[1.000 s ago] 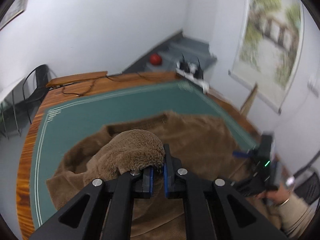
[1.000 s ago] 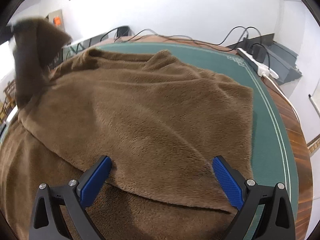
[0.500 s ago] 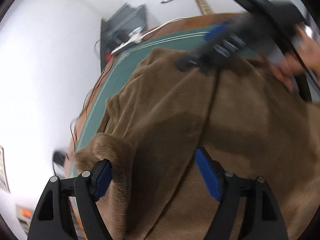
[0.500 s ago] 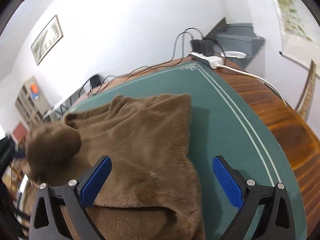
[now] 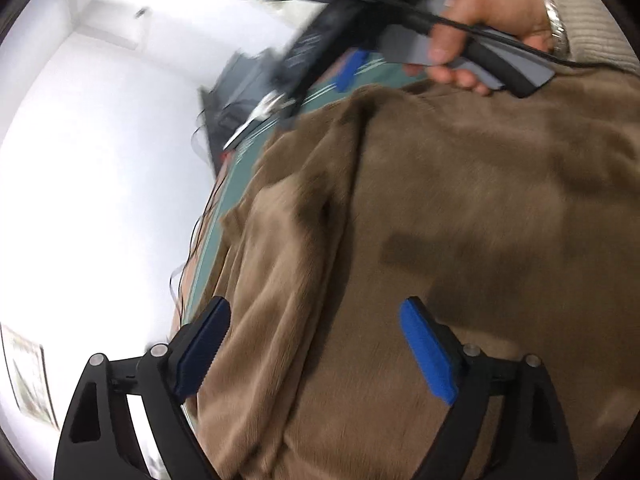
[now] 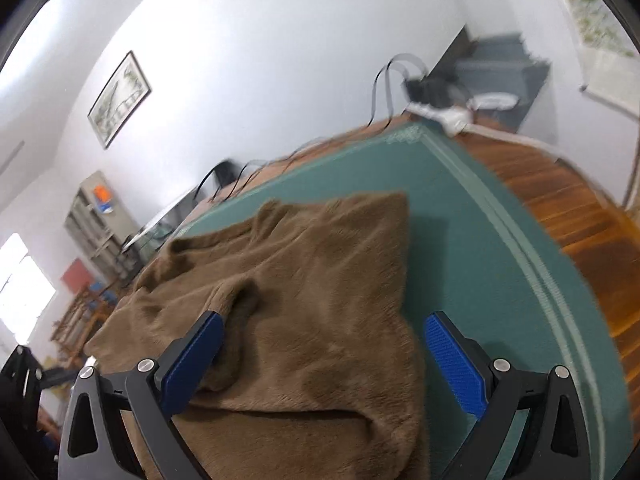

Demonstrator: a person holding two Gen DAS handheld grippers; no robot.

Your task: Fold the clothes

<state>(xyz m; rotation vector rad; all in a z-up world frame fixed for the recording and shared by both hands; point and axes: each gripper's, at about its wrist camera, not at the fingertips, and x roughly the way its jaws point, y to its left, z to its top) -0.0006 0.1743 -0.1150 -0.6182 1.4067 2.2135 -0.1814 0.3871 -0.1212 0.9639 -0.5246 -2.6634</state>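
A brown fleece garment [image 6: 304,280] lies folded in layers on the green table mat [image 6: 472,240]. It fills most of the left wrist view [image 5: 460,240]. My left gripper [image 5: 316,348] is open and empty just above the fleece, its view tilted. My right gripper [image 6: 324,360] is open and empty over the garment's near right part. In the left wrist view the right gripper [image 5: 352,64] is seen from the side, held in a hand at the top, above the garment's far edge.
The wooden table edge [image 6: 568,208] runs past the mat on the right. A white power strip [image 6: 444,114] with black cables sits at the far corner. A shelf [image 6: 96,220] and a framed picture [image 6: 118,100] stand by the white wall.
My left gripper opened and let go of the fleece fold it held a second ago, then tilted over the garment. My right gripper stayed open and swung toward the table's far right corner.
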